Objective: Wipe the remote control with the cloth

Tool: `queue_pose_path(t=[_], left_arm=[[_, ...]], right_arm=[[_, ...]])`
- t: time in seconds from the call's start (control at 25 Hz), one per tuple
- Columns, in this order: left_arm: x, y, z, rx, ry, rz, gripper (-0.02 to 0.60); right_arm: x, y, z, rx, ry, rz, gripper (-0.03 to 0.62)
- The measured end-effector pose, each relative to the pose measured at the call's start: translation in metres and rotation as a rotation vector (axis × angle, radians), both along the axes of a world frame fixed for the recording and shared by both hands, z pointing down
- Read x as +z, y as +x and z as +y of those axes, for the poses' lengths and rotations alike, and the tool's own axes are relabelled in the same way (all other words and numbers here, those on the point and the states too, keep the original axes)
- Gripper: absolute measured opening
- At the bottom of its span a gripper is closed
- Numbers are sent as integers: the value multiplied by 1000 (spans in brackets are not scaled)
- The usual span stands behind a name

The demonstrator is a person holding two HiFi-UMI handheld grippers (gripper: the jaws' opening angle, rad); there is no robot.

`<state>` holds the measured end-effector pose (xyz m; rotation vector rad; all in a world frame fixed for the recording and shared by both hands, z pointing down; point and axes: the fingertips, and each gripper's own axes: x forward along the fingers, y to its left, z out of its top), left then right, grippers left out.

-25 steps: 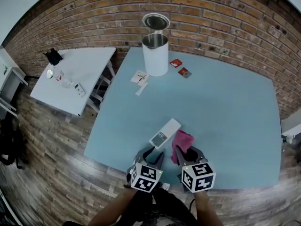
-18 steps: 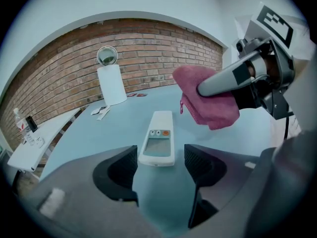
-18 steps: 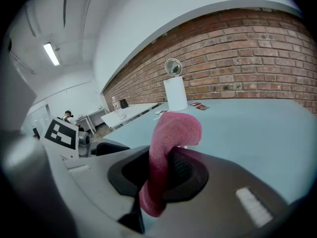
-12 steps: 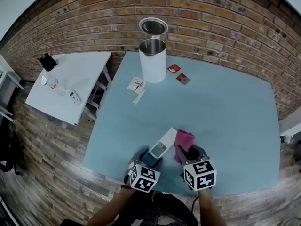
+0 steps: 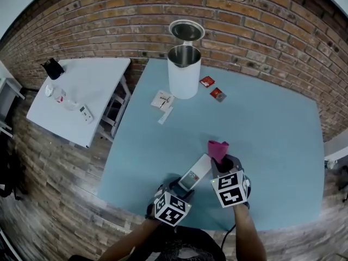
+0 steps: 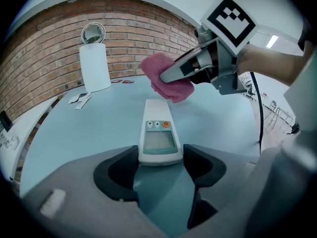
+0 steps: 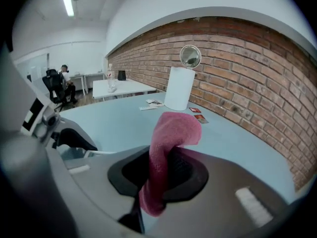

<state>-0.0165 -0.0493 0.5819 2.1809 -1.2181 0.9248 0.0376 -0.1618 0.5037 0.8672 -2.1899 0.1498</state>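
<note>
Looking down from my head camera, I see a pale blue counter [image 5: 261,124] set against a brick wall. The white remote control [image 5: 196,173] lies flat close to the counter's near edge, its body angled away to the right. My left gripper [image 5: 182,186] has the remote's near end between its jaws. They have just been closing in a little from wide apart, and in the left gripper view the black pads [image 6: 203,165] sit against both sides of the remote, gripping it. My right gripper [image 5: 223,163] is clamped on the pink cloth [image 5: 218,148], which sticks up and folds over beyond its jaws. The cloth is held just at the remote's far end, and I cannot tell whether it touches. At the far side of the counter stands a white cylindrical bin [image 5: 184,72] with its lid raised, two small red packets [image 5: 207,81] to its right and scraps of paper [image 5: 163,100] to its left
</note>
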Motion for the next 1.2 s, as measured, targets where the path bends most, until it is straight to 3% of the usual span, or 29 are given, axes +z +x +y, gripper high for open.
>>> queue_pose_path(t=[0.16,0.44,1.2], left_arm=[[0,1,1,-7,4,0,284],[1,0,1,3,-6,6,284],[1,0,0,-6,-6,12,284]], right_arm=[[13,-11,-13,-41,35,83,66],[39,-30,-4,-148,-12,173,66],[39,-64,68,-335,-226,51,66]])
